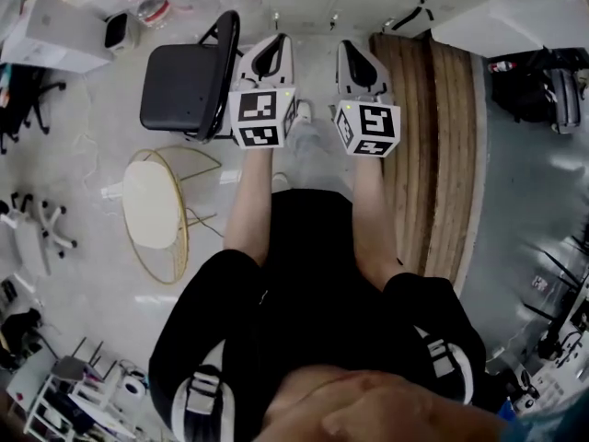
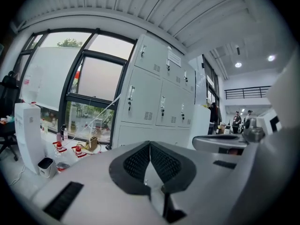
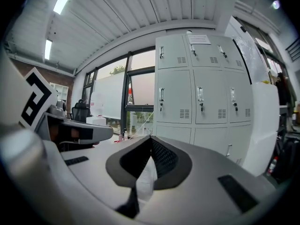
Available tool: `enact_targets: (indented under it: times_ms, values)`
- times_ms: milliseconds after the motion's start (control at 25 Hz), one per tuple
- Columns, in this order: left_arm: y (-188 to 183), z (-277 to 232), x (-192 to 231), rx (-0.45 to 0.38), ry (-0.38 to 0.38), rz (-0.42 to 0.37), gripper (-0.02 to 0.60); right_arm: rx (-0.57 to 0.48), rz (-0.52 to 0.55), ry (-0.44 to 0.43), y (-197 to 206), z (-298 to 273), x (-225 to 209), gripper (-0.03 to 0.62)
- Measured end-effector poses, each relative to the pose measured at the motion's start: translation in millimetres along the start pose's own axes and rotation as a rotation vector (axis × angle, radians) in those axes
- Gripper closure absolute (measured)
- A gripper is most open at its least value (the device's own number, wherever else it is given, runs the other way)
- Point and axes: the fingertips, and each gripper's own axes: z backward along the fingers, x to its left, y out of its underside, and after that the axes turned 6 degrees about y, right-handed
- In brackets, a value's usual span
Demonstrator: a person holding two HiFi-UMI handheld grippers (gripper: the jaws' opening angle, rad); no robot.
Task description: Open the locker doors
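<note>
Paper notice (image 3: 199, 39), print illegible, on grey lockers (image 3: 201, 102)

I've got open floor (image 1: 315, 72) straight ahead toward the lockers (image 3: 201, 93). A black chair (image 1: 184, 81) and a round wire stool (image 1: 152, 205) crowd my left. Wooden slats (image 1: 433, 155) hem my right, and a white panel (image 3: 265, 125) juts out beside the lockers' right end.

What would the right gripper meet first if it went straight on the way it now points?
Probably the grey lockers, at their left column. Nothing shows in between, though the depth is unclear.
</note>
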Motion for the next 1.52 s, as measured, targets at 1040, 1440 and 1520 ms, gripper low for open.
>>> enact_targets:
  times_ms: [1040, 1440, 1520]
  values:
    - [16.1, -186.0, 83.8, 0.08, -0.122, 0.061, 0.571, 0.078, -0.078, -0.187, 21.8, -204.2, -56.1, 0.574]
    - [50.2, -217.8, 125.6, 0.116, -0.167, 0.089, 0.571, 0.145, -0.045, -0.263, 64.8, -256.0, -43.7, 0.574]
    - [59.5, -221.0, 131.4, 0.122, -0.176, 0.1, 0.571, 0.159, -0.042, -0.277, 74.5, -263.0, -42.7, 0.574]
